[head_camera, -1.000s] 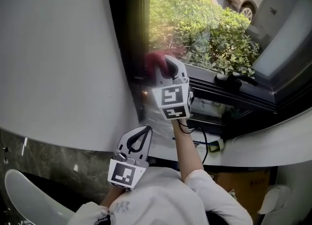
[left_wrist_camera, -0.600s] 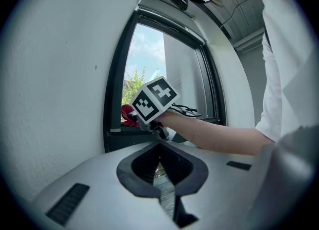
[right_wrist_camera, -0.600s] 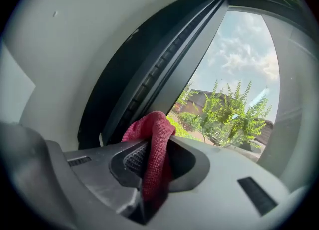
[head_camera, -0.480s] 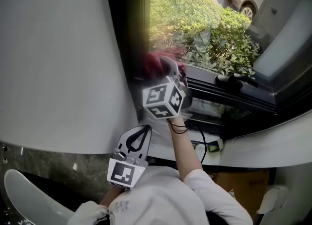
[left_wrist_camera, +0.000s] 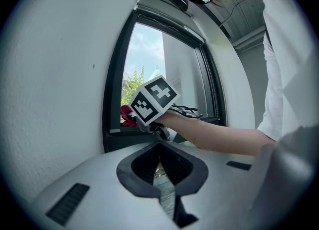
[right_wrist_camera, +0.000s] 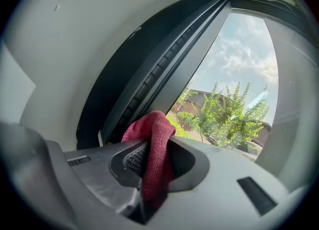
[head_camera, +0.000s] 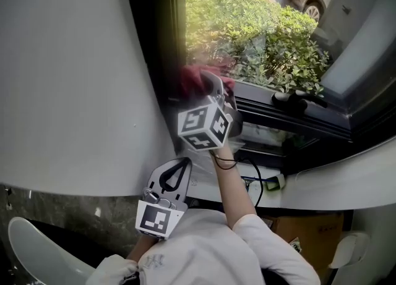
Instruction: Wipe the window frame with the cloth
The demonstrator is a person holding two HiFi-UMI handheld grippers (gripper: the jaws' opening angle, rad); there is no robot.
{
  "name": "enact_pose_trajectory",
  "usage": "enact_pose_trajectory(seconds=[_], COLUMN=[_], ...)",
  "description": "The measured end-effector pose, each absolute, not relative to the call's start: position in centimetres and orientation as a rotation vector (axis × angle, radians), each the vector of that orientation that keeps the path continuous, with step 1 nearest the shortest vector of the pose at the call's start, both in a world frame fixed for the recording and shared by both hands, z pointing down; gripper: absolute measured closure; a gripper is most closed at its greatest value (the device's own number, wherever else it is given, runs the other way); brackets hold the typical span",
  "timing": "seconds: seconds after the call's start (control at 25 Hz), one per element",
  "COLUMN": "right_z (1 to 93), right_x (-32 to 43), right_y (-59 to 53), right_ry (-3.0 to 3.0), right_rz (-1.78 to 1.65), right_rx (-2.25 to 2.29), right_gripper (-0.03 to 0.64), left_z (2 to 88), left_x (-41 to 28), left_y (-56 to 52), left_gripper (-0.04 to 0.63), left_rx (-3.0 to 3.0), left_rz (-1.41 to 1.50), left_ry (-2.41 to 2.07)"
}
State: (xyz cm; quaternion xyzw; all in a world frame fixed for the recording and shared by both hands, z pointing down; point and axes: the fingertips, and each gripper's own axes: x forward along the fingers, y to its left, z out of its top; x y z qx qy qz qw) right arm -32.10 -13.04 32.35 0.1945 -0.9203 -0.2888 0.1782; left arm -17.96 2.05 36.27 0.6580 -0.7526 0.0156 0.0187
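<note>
The red cloth (head_camera: pixel 193 80) is pinched in my right gripper (head_camera: pixel 211 89), which is shut on it and presses it against the lower left corner of the dark window frame (head_camera: pixel 162 55). In the right gripper view the cloth (right_wrist_camera: pixel 154 144) bulges out between the jaws, right by the frame's ribbed channel (right_wrist_camera: pixel 149 77). My left gripper (head_camera: pixel 177 170) hangs lower, near the person's body, shut with nothing in it. From the left gripper view I see the right gripper's marker cube (left_wrist_camera: pixel 153 99), the cloth (left_wrist_camera: pixel 127 116) and the frame (left_wrist_camera: pixel 111 99) ahead.
A white wall (head_camera: pixel 74 73) flanks the frame on the left. A black window handle (head_camera: pixel 297 100) sits on the lower rail to the right. Cables (head_camera: pixel 257 182) lie on the white sill (head_camera: pixel 322 185). Shrubs (head_camera: pixel 278 49) stand outside the glass.
The right gripper has shifted a little left and twisted, so its marker cube shows a different face. The cloth stays at the frame's corner. The left gripper has not moved.
</note>
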Motion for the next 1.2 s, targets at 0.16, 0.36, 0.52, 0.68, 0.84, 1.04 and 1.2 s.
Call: enact_pose_trajectory(seconds=[0.16,0.36,0.52,0.68,0.84,1.04,1.2], right_z=[32.3,32.3,32.2,32.1,32.1,32.1,32.1], right_x=[-31.9,-31.9,-31.5,-31.1,-30.8,-30.6,-30.4], right_y=[-13.0,-13.1,-13.3,-13.6,-13.8,-14.0,-14.2], right_ry=[-2.606,-2.608,-2.602,-2.598,-2.596,-2.596,-2.595], right_rz=[-0.828,-0.824,-0.815,-0.816,-0.810,-0.810,-0.799], right_rx=[0.553,0.552,0.564,0.580,0.583,0.592,0.598], right_gripper=[0.552,0.552,0.552,0.552,0.552,0.552,0.552], left_z=[36.3,36.4,36.2,36.1,36.0,35.9,36.0], left_x=[-17.8,-17.9,-17.9,-17.8,-17.7,-17.6,-17.8], left_y=[2.1,2.4,2.5,2.4,2.3,2.3,2.5], left_gripper=[0.586,0.586,0.586,0.587,0.586,0.586,0.586], left_rx=[2.032,2.021,2.014,2.019,2.026,2.030,2.015], left_rz=[0.044,0.045,0.040,0.035,0.029,0.024,0.024], left_ry=[-2.335,-2.345,-2.352,-2.352,-2.350,-2.351,-2.357])
